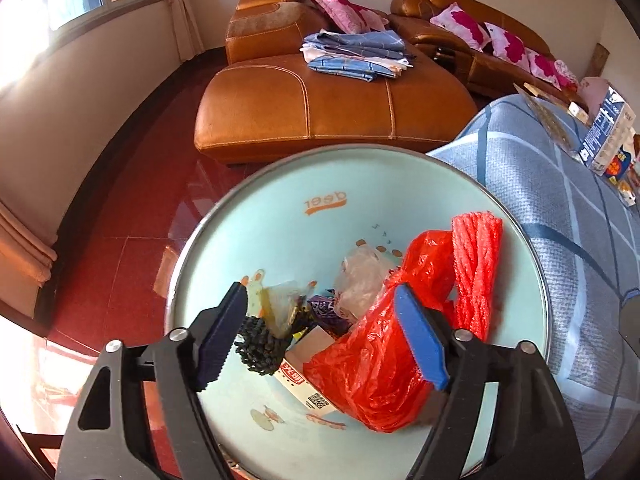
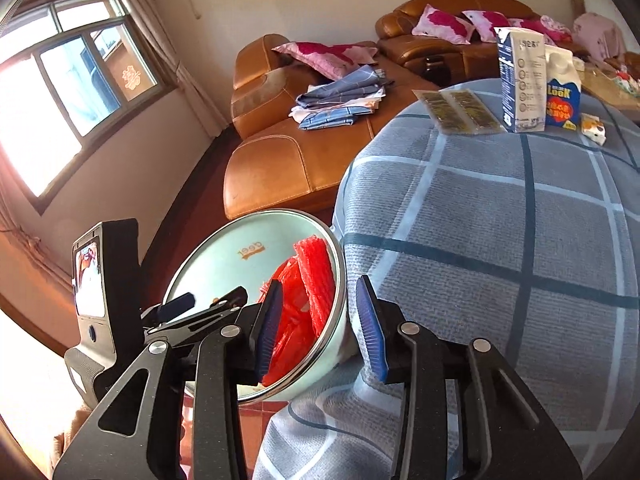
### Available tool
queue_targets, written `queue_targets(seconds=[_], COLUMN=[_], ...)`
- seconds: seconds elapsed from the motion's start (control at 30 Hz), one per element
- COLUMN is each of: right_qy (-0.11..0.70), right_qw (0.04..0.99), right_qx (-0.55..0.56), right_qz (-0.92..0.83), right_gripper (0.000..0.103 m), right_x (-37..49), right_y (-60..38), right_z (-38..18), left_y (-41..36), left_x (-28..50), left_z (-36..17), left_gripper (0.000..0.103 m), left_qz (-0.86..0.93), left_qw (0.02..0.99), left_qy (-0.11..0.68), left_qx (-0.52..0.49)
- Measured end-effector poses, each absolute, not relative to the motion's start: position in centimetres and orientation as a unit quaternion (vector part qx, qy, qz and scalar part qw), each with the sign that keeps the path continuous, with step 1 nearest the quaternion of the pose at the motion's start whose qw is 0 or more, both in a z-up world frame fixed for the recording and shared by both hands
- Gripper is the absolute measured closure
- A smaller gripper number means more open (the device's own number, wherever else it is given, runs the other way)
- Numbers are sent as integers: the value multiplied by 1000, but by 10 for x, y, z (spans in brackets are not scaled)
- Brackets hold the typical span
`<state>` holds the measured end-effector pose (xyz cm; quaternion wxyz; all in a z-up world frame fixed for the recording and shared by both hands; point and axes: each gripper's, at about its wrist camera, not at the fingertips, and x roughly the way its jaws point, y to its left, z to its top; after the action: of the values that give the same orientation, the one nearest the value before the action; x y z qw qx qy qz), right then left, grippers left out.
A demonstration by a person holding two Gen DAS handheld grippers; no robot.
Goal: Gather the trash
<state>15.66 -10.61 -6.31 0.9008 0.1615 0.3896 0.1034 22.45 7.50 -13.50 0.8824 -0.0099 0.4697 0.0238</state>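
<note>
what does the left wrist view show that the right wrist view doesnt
Only the left wrist view looks down into the bin: a red bag, clear plastic, a black mesh piece and a small box, with the left gripper open above them.

Only the right wrist view shows the right gripper, open at the bin's rim, and the window.

Both share the bin, red netting, checked cloth, cartons and sofa.

close wrist views, shared bin point(image 1: 280, 216) (overhead, sidelong)
</note>
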Motion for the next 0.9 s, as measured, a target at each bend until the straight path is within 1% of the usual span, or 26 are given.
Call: queue_targets(seconds=[0.07, 0.2, 0.23, 0.3, 0.33, 0.4, 0.47, 0.67, 0.9], right_qy=[385, 385, 384, 384, 385, 389, 393, 411, 420], right_qw=[903, 902, 902, 901, 901, 898, 896, 887, 884], right_qx=[162, 171, 172, 177, 180, 184, 185, 179, 168], right_qz=[98, 96, 95, 91, 90, 93, 93, 112, 122], right_gripper=[55, 48, 45, 38, 33, 30, 21, 17, 16], right_x=[154, 153, 152, 151, 151, 149, 148, 139, 118], right_y=[-108, -111, -112, -113, -113, -112, -111, -96, -80], right_z=[-61, -59, -59, -59, -61, -64, -67, -78, -81], left_y=[75, 78, 80, 82, 84, 89, 98, 115, 122], left_x=[225, 222, 220, 213, 208, 199, 187, 156, 125], left_z=[-134, -132, -131, -126, -124, -121, -120, -119, -121], left_gripper=[21, 17, 14, 10, 8, 7, 6, 6, 6], left_qz=[22, 25, 27, 34, 42, 63, 82, 97, 101], left_qw=[881, 878, 878, 880, 881, 882, 882, 879, 874], left_qy=[472, 478, 478, 473, 471, 467, 464, 464, 473], left_qx=[-10, -19, -21, -22, -20, -17, -24, -46, -44])
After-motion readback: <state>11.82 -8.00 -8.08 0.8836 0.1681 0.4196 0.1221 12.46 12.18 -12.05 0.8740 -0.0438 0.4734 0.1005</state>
